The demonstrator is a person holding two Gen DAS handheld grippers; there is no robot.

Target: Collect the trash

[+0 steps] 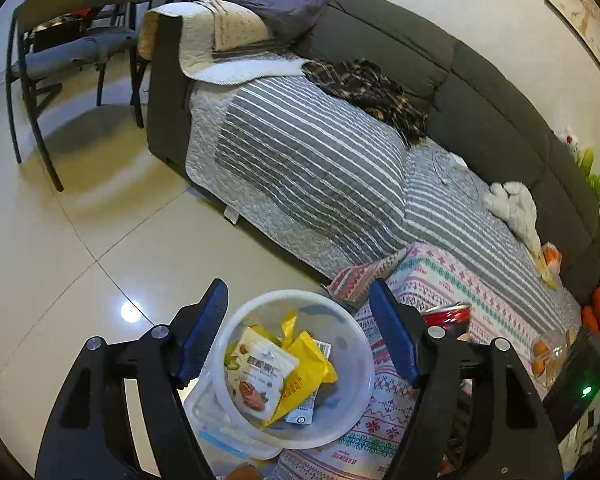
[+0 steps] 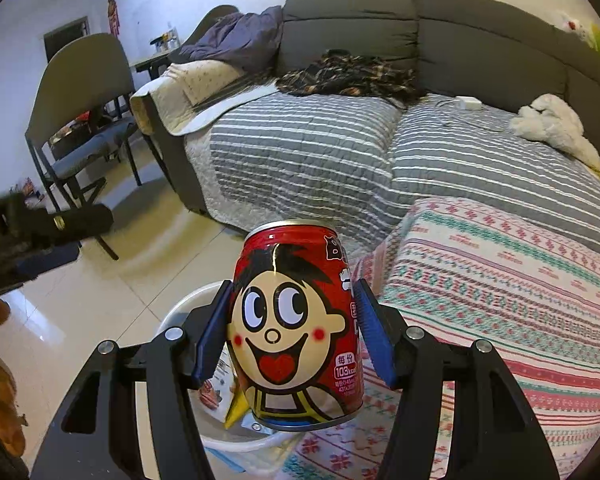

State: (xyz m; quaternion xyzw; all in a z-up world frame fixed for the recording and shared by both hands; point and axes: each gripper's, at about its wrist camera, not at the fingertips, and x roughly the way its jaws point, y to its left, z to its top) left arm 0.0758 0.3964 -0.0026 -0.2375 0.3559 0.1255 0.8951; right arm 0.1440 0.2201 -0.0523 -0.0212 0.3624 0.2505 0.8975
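A white plastic bin (image 1: pixel 362 364) stands on the tiled floor beside a cloth-covered table. It holds a yellow wrapper (image 1: pixel 306 376), a printed snack pouch (image 1: pixel 256 372) and a small carton. My left gripper (image 1: pixel 296 300) hangs over the bin, open, with nothing between its blue pads. My right gripper (image 2: pixel 294 292) is shut on an upright red drink can (image 2: pixel 296 328) with a cartoon face, held above the bin's rim (image 2: pixel 180 304). From the left wrist view, a bit of that can (image 1: pixel 448 314) shows behind the right finger.
A patterned tablecloth (image 2: pixel 500 280) covers the table on the right, next to the bin. Behind it is a grey sofa (image 1: pixel 420 60) with a striped cover, clothes and a white plush toy. A chair (image 1: pixel 72 52) stands far left. A clear box of oranges (image 1: pixel 548 356) sits on the table.
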